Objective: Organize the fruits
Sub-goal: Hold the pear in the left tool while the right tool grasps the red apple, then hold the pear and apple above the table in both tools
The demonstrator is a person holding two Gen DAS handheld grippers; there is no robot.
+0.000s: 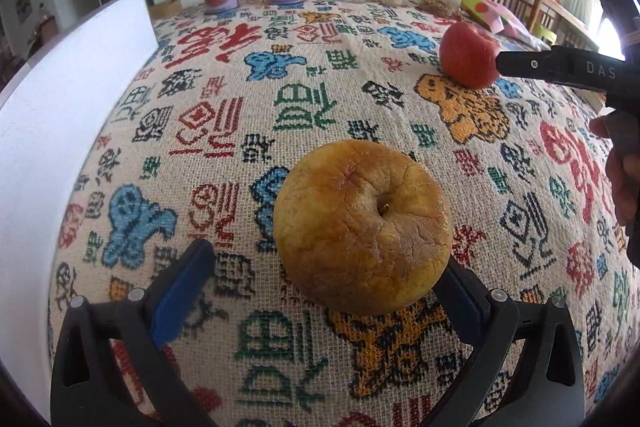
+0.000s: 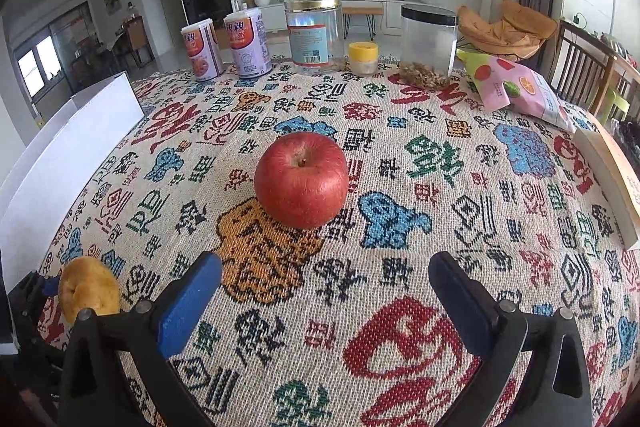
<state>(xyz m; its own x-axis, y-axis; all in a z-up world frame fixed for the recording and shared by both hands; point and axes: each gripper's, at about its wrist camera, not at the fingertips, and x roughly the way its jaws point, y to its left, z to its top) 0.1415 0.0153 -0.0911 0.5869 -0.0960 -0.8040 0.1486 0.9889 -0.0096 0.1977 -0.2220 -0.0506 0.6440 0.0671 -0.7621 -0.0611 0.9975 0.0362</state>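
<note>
A wrinkled yellow-brown apple [image 1: 362, 227] rests on the patterned tablecloth [image 1: 240, 115], stem dimple up. My left gripper [image 1: 324, 259] is open around its near half. The left blue pad [image 1: 180, 291] stands well clear of it, and the right finger is partly hidden behind the fruit. A red apple [image 2: 301, 179] sits upright further on, ahead of my right gripper [image 2: 324, 263], which is open with only cloth between its fingers. In the left wrist view the red apple [image 1: 470, 55] lies at the far right, with a finger [image 1: 520, 64] of the right gripper beside it. The yellow apple [image 2: 88, 289] shows low on the left.
A white box [image 1: 60, 131] runs along the table's left side. At the far edge stand two cans [image 2: 224, 45], a clear jar [image 2: 314, 31], a small yellow-lidded pot [image 2: 363, 58] and a black-lidded jar [image 2: 428, 43]. A snack bag [image 2: 516, 87] and a book [image 2: 612, 171] lie on the right.
</note>
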